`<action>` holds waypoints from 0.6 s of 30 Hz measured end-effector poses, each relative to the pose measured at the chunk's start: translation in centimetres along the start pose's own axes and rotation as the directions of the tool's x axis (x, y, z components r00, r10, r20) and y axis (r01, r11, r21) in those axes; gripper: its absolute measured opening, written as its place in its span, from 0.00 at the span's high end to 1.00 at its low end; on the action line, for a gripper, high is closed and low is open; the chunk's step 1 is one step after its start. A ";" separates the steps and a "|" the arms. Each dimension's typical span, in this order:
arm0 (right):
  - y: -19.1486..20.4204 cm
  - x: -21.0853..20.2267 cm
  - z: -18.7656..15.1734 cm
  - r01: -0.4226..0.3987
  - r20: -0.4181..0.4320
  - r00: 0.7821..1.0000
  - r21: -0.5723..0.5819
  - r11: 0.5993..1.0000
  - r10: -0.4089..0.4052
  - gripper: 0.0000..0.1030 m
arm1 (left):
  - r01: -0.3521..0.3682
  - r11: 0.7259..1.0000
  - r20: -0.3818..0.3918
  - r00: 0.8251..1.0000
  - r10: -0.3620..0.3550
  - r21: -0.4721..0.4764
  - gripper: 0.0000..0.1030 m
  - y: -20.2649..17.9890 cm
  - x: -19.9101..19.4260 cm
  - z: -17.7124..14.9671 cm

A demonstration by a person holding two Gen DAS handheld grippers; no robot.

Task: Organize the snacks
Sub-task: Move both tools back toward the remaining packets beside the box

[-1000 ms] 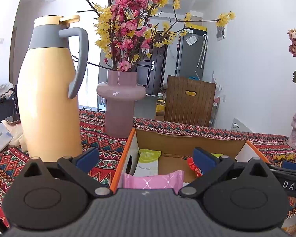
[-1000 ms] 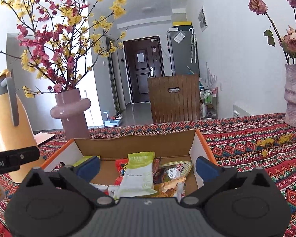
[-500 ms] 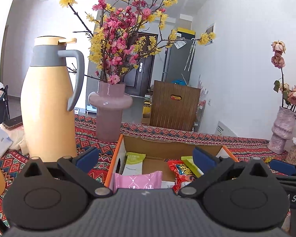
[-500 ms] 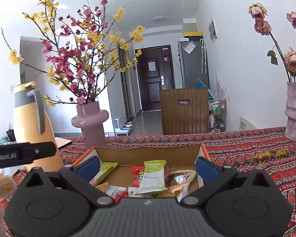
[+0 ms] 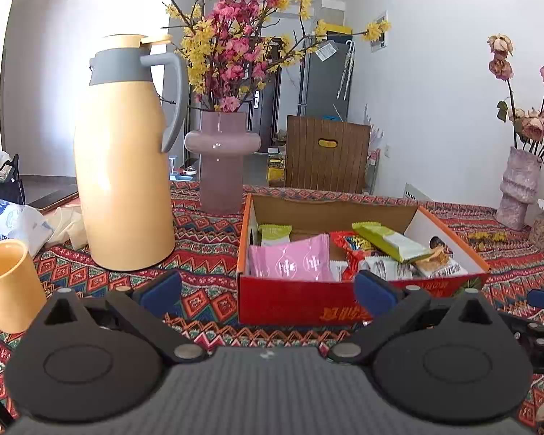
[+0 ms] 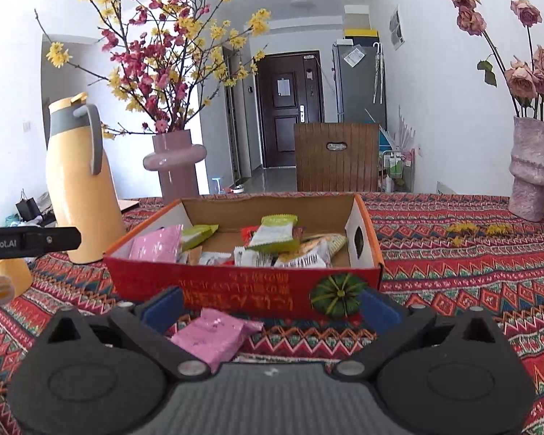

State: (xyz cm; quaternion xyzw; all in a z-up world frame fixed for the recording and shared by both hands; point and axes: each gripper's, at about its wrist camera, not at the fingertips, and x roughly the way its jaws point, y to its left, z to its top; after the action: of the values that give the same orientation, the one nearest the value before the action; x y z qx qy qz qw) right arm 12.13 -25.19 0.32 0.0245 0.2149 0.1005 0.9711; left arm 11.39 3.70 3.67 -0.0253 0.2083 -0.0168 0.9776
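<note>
One pink packet [image 6: 214, 337] left outside the box [image 6: 243, 290]!
Right gripper [image 6: 268, 308], fingers spread, hovers over it on the counter [image 6: 471, 272]; next: pinch, lift, drop inside. Left gripper [image 5: 268, 291] waits spread, empty.

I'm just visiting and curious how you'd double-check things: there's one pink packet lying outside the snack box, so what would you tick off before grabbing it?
1. Right gripper open: ok, jaws spread wide.
2. Pink packet within the right gripper's span: ok, it lies on the cloth between the fingers, nearer the left one.
3. Packet free of the box: ok, it lies in front of the red wall.
4. Room in the box: ok, bare cardboard shows at the back.
5. Left gripper out of the way: ok, open and empty.
6. Packet intact: cannot tell.
</note>
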 end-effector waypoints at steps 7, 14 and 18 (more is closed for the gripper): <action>-0.7 -0.4 -3.1 0.018 -0.060 0.998 0.030 0.999 -0.016 0.00 | 0.012 1.000 -0.064 0.998 -0.012 0.001 0.00 0.8 0.6 -3.4; -1.1 0.6 -4.6 0.039 -0.091 0.995 0.066 0.997 -0.033 0.00 | 0.007 1.000 -0.085 0.996 -0.006 0.002 0.00 0.8 1.7 -5.0; -1.4 0.9 -4.7 0.049 -0.094 0.995 0.081 0.995 -0.042 0.00 | 0.006 1.000 -0.080 0.997 -0.006 0.000 0.00 0.8 1.6 -5.1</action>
State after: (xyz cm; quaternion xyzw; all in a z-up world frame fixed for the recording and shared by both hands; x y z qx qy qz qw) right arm 11.17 -26.36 -4.47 0.0554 0.2638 0.0703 0.9604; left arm 10.76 4.21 -1.67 -0.0250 0.2472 -0.0209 0.9684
